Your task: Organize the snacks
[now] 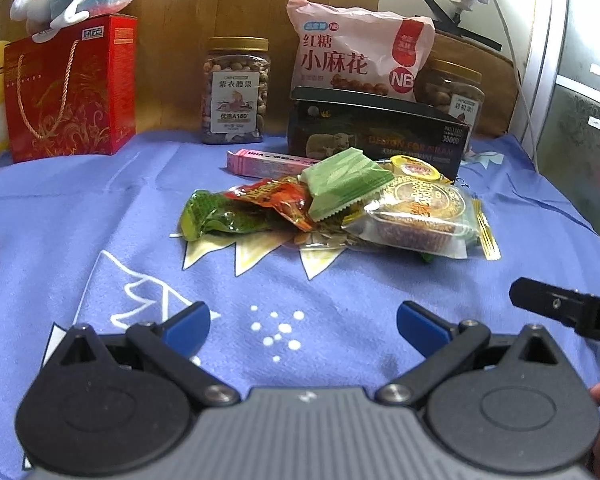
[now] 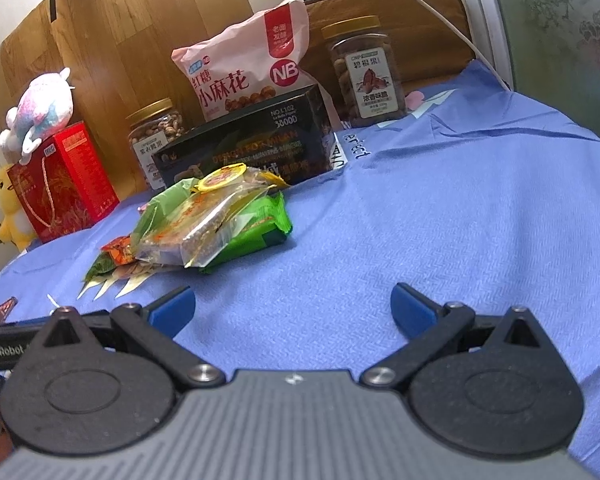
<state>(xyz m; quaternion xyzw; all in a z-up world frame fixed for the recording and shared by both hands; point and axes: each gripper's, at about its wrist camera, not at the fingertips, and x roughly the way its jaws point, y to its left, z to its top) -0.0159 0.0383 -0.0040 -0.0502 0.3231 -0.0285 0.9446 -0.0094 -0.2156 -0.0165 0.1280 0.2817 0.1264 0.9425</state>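
Seen close in both wrist views: left gripper (image 1: 303, 322) and right gripper (image 2: 293, 306), built alike. On each, 2 short blue fingertips (image 1: 188, 325) on black link bars, joined with round silver screws. Behind these, 2 black round housings with a pressed circle on top and a triangular opening at the outer corner. In the middle, a grey ribbed body with a small white mark. White "GenRobot" lettering visible on a black part at the left edge of the right wrist view.
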